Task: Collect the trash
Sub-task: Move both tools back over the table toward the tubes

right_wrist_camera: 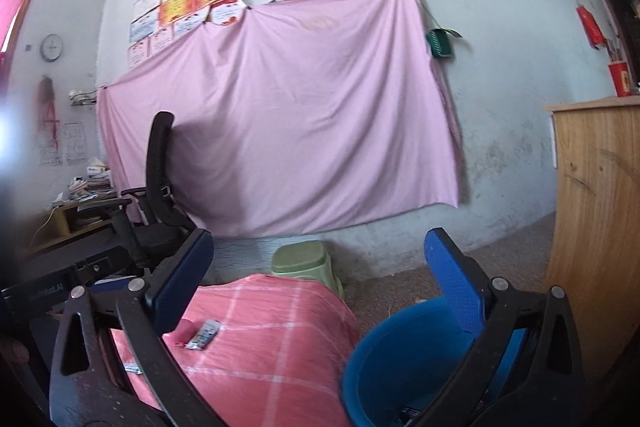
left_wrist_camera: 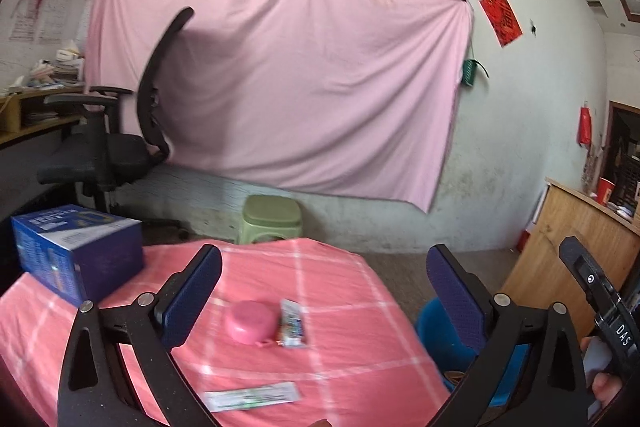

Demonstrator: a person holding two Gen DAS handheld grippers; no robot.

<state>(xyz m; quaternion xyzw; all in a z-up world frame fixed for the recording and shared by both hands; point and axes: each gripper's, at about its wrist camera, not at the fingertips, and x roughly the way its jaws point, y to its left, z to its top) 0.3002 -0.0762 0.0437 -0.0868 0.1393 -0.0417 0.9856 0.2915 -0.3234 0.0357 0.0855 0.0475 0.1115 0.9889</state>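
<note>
Both grippers, left gripper (left_wrist_camera: 324, 279) and right gripper (right_wrist_camera: 319, 267), are held spread and empty above the table (left_wrist_camera: 352, 355), where a snack wrapper (left_wrist_camera: 291, 323) and flat packet (left_wrist_camera: 252, 395) lie, blue bin (right_wrist_camera: 384, 359) placed beside for drop-off.

Pink checked tablecloth (left_wrist_camera: 340, 307), blue bin (right_wrist_camera: 384, 359), pink lid (left_wrist_camera: 250, 321).

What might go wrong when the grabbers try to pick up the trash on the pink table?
The small wrapper lies right against the pink round container, so the jaws might grab or push that instead. The long white wrapper lies flat, so it may slip. The blue bin stands off the table, so trash could drop beside it.
</note>
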